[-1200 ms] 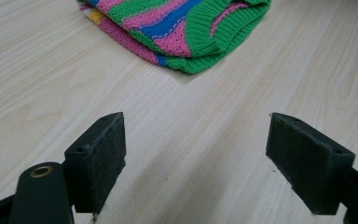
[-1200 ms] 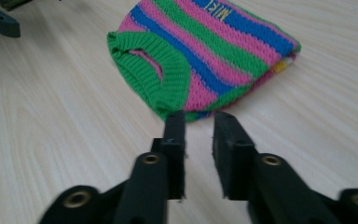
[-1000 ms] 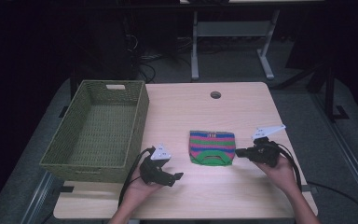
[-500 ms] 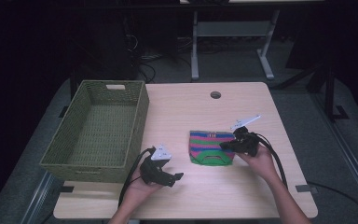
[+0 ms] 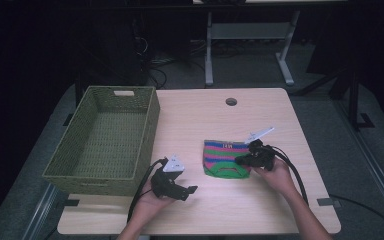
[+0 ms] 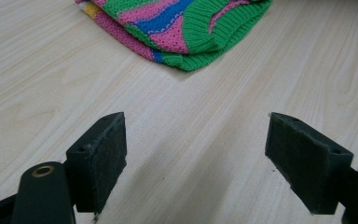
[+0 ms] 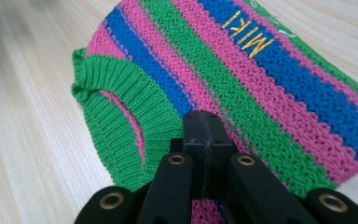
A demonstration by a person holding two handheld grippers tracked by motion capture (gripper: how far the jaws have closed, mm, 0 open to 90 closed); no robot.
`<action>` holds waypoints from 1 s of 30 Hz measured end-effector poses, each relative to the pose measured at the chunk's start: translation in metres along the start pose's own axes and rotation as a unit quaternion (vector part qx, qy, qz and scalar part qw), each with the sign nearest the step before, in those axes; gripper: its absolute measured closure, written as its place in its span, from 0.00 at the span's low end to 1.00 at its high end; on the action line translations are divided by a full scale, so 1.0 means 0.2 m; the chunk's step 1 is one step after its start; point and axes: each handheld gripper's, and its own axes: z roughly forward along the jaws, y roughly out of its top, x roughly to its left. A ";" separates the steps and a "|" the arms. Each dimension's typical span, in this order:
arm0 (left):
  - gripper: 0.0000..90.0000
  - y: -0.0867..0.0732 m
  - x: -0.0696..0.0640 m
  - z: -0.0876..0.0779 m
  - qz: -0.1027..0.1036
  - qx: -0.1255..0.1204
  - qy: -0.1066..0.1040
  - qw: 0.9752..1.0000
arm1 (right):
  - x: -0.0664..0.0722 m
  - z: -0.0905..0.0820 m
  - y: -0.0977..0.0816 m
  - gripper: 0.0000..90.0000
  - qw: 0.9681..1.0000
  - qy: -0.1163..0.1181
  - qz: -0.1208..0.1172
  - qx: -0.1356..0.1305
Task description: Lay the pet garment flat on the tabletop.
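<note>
Striped knit, green, pink and blue: sweater [image 5: 226,158] lying flat on the table [image 5: 200,125], folded, right of the basket [image 5: 107,140] and well apart from it, with bare wood between. Long axis running across the table, roughly parallel to the near edge; green ribbed hem toward the person, yellow lettering on the far side.

Right gripper [image 5: 244,161] nearest by far, sitting at the sweater's right near corner, tips over the knit. From the right gripper view [image 7: 205,135], jaws pressed together pad against pad, nothing seen between them, resting on or just above the stripes beside the ribbed armhole; cannot tell whether actually touching the cloth. Sweater spreading away ahead and to both sides of the tips.

Left gripper [image 5: 177,186] held low near the table's near edge, between basket and sweater, closer to the basket's near corner. From the left gripper view [image 6: 196,154], jaws wide apart, empty, bare wood between the pads [image 6: 105,154], sweater's green hem [image 6: 205,42] ahead and a little left of centre, near but not touching.

Judged next: parting the right jaws to pinch the near right corner, left closing in on the near left corner. Plenty of open table left of the sweater for carrying it toward the basket; tall basket wall calling for a lift over the rim. Table's right edge near the right hand, little spare room there.
</note>
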 end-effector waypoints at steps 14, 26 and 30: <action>0.23 0.01 -0.01 0.00 0.002 -0.003 -0.004 1.000 | 0.04 -0.01 -0.05 1.00 1.000 0.009 -0.016 -0.002; 0.23 0.02 -0.02 0.01 0.007 -0.004 -0.007 1.000 | 0.08 -0.04 -0.10 1.00 0.999 0.027 -0.034 -0.007; 0.24 0.02 -0.03 0.01 0.010 -0.005 -0.008 1.000 | 0.10 -0.05 -0.12 1.00 0.999 0.027 -0.043 -0.002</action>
